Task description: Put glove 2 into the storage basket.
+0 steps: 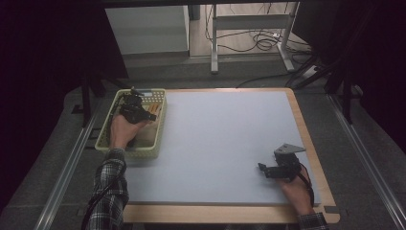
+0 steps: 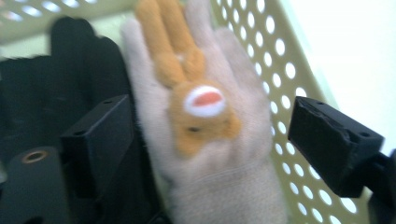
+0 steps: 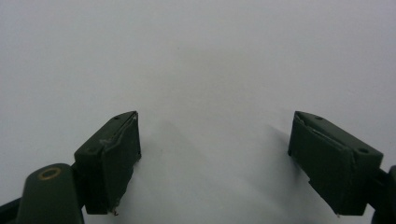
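A beige knitted glove (image 2: 205, 154) with an orange animal patch lies in a pale yellow-green perforated basket (image 1: 162, 125) at the table's left. My left gripper (image 1: 138, 112) hangs over the basket. In the left gripper view the left gripper (image 2: 205, 112) stands open with the glove between its jaws; the right jaw is clear of the glove and the left jaw is beside its edge. My right gripper (image 1: 262, 167) rests low over the white mat (image 1: 220, 139) at the front right. In the right gripper view the right gripper (image 3: 215, 126) is open over bare mat, nothing between its jaws.
A dark soft item (image 2: 70, 60) lies in the basket beside the glove, against the basket wall (image 2: 280, 70). The mat sits on a wooden board (image 1: 306, 139). Metal rails run along both sides, and a desk frame with cables (image 1: 258, 40) stands beyond the table.
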Action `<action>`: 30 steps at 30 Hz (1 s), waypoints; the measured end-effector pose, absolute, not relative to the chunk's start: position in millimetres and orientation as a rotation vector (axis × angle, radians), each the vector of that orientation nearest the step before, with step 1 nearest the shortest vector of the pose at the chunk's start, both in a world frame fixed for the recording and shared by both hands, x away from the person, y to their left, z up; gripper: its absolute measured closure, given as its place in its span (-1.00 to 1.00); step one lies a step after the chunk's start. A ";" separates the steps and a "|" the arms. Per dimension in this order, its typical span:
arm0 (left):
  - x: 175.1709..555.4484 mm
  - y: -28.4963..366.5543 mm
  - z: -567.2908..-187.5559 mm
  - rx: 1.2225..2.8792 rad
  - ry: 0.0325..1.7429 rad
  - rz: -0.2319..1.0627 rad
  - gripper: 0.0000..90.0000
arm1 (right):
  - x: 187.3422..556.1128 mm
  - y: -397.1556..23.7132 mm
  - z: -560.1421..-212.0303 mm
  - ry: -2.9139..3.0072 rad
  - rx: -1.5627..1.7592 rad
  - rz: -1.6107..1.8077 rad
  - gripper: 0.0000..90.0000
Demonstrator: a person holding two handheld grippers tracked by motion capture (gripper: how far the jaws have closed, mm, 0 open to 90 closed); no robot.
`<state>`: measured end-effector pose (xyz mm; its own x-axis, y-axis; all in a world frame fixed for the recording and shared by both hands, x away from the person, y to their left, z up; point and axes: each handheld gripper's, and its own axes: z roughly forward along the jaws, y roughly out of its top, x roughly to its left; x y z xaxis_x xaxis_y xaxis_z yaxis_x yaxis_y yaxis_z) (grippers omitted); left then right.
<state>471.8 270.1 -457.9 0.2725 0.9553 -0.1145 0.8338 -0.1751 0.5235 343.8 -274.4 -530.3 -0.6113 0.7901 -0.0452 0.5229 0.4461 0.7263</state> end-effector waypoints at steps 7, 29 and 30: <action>465.8 280.8 -466.0 2.108 1.685 0.474 0.36 | 343.8 -274.4 -530.3 2.323 1.112 0.972 -0.63; 471.4 285.8 -486.3 2.069 1.721 0.369 0.51 | 343.8 -274.4 -530.3 2.323 1.112 0.972 -0.63; 470.4 286.4 -484.6 2.057 1.720 0.382 0.46 | 343.7 -274.4 -530.3 2.324 1.113 0.972 -0.63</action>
<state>470.4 286.4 -484.6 0.1926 0.9793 -0.0620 0.8610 -0.1383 0.4894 343.7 -274.4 -530.3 -0.6113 0.7901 -0.0446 0.5230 0.4456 0.7266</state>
